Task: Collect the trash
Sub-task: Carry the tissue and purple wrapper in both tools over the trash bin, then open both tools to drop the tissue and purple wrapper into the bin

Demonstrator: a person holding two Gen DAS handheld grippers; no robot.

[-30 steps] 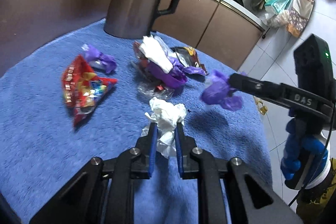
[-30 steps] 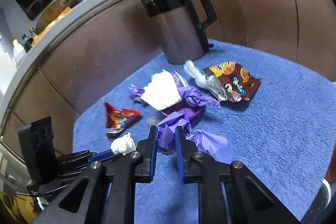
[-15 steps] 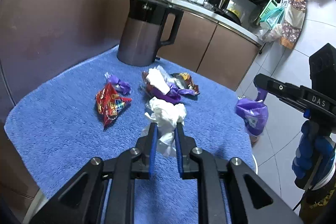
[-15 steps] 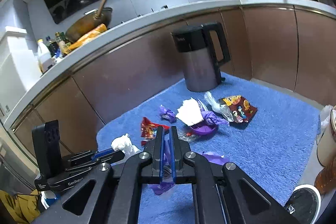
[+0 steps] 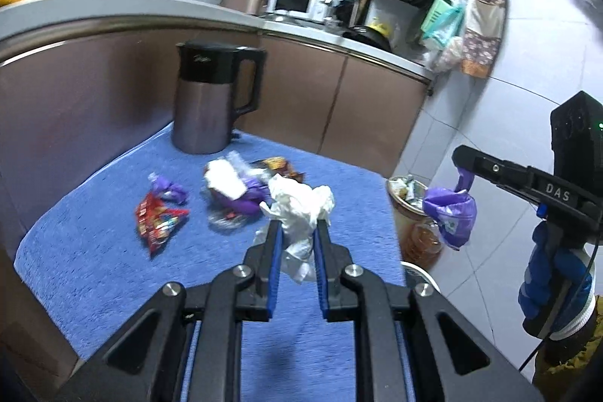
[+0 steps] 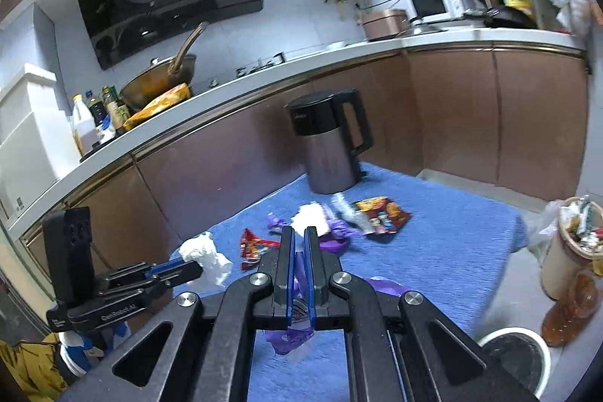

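My left gripper point(image 5: 297, 232) is shut on a crumpled white tissue point(image 5: 299, 206), lifted above the blue cloth point(image 5: 94, 270). The same tissue point(image 6: 205, 257) shows at the left gripper's tip in the right wrist view. My right gripper point(image 6: 297, 236) is shut on a purple plastic wrapper point(image 6: 290, 336) that hangs below its fingers; in the left wrist view that wrapper point(image 5: 450, 215) dangles beside a trash-filled bin point(image 5: 407, 198) on the floor. On the cloth lie a red snack bag point(image 5: 158, 223), a small purple wrapper point(image 5: 169, 189) and a pile of wrappers point(image 5: 237, 187).
A dark kettle point(image 5: 211, 100) stands at the far edge of the cloth against brown cabinets point(image 5: 358, 108). The bin point(image 6: 574, 243) sits off the table's right edge, with an amber bottle point(image 6: 569, 304) and a round white-rimmed object point(image 6: 512, 351) on the tiled floor.
Both grippers have risen and drawn back from the table, each carrying its piece. The right gripper's jaws closed tighter on the purple wrapper, which now hangs off the table's edge near the bin.
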